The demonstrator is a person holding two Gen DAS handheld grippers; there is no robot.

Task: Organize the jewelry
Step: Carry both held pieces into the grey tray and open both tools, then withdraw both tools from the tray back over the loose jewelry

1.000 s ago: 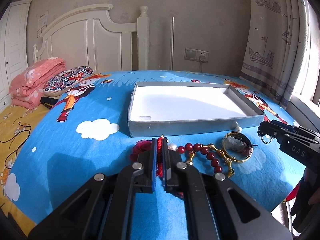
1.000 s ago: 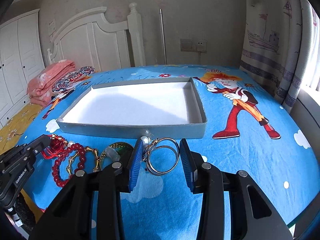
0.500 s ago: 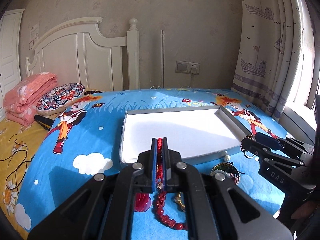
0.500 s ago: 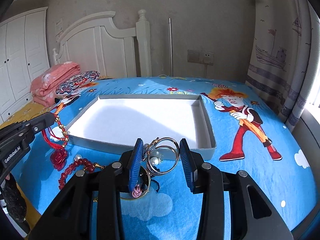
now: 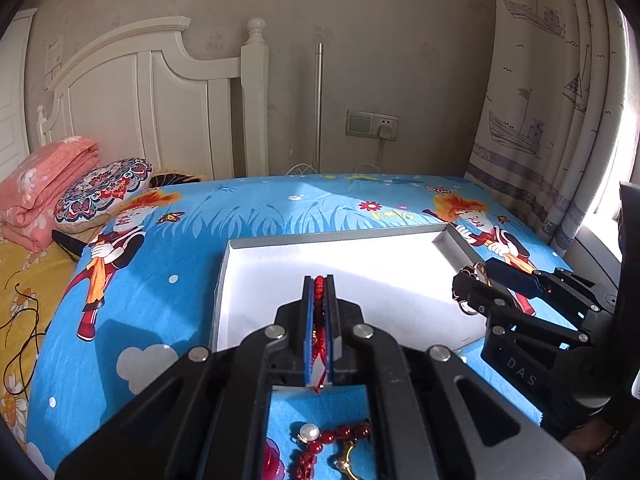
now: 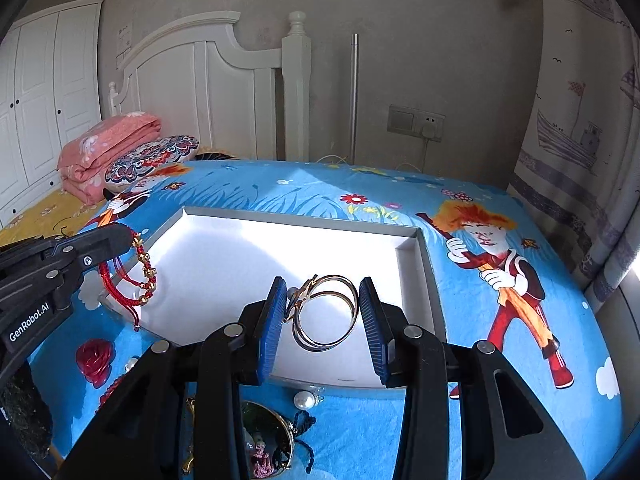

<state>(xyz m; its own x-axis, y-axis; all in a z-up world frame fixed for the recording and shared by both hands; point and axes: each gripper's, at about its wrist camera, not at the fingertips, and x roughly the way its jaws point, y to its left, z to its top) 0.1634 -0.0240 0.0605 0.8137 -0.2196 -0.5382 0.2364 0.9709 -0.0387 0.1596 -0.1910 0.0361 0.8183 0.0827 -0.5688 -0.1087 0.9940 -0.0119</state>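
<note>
The red cord bracelet with gold beads hangs over the white tray, pinched tight in the left gripper. The right gripper squeezes the gold bangles above the tray. A red rose charm and a pearl lie on the blue cloth.

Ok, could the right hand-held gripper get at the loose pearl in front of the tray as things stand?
Probably not yet: the right hand-held gripper is shut on gold bangles, so its jaws are full. The pearl lies uncovered.
</note>
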